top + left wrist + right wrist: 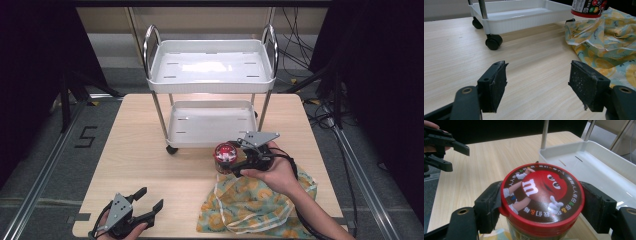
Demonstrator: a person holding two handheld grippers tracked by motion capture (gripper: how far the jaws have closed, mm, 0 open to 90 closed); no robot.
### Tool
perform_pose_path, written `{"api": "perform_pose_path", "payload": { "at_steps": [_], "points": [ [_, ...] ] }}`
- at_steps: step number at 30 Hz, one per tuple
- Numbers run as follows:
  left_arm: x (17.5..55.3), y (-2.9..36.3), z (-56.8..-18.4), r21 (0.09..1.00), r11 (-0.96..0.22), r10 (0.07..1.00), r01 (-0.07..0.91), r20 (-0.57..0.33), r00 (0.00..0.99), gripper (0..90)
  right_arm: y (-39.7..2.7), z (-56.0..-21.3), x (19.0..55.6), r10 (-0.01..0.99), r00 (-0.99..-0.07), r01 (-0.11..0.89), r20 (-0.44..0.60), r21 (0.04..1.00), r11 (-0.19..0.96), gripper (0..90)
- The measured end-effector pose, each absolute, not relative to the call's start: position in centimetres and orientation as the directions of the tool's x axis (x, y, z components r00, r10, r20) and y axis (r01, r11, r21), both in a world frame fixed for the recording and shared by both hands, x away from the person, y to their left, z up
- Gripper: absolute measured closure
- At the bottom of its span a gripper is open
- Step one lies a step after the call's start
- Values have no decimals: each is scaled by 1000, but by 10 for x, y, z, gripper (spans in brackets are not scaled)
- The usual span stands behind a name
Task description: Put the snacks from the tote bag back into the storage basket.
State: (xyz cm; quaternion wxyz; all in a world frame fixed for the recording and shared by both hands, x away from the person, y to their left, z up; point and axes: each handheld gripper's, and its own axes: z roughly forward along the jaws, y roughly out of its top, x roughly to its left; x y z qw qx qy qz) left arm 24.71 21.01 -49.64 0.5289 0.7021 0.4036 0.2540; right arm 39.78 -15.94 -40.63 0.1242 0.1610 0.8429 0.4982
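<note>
My right gripper (pixel 239 161) is clamped on the candy jar (pixel 225 156), one black pad pressed against each side of its red lid (pixel 541 193). The jar stands upright. In the left gripper view its base (pixel 587 8) is raised over the near edge of the yellow lemon-print cloth (pixel 250 205); whether it touches the cloth I cannot tell. The lid carries a red cartoon candy figure ringed with coloured print. The jar sits just in front of the lower tray (pixel 210 141) of the white two-tier cart (pixel 210 82), which stands on the bench (pixel 150 165).

My left gripper (pixel 148 199) is released, jaws spread wide with nothing between them, hovering low over bare bench at the near left, well apart from the jar. In its own view the cart's black caster (pixel 493 41) lies ahead and the cloth to the right.
</note>
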Motion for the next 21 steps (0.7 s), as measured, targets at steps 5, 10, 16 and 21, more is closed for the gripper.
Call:
{"api": "perform_pose_path", "payload": {
  "at_steps": [5, 10, 16, 21],
  "points": [
    [247, 210, -496, 948, -116, 835, 298, -69, 545, 292, -156, -405, 399, 389, -920, 144, -52, 878, 457, 262],
    [247, 210, -496, 948, -114, 835, 298, -71, 545, 292, -153, -405, 400, 387, -921, 148, -48, 875, 461, 262],
    [247, 210, -496, 948, -114, 835, 297, -71, 546, 292, -151, -405, 402, 383, -922, 146, -50, 873, 465, 262],
    [248, 210, -497, 950, -111, 832, 292, -72, 550, 292, -149, -405, 403, 384, -922, 147, -49, 874, 463, 262]
  ]
}}
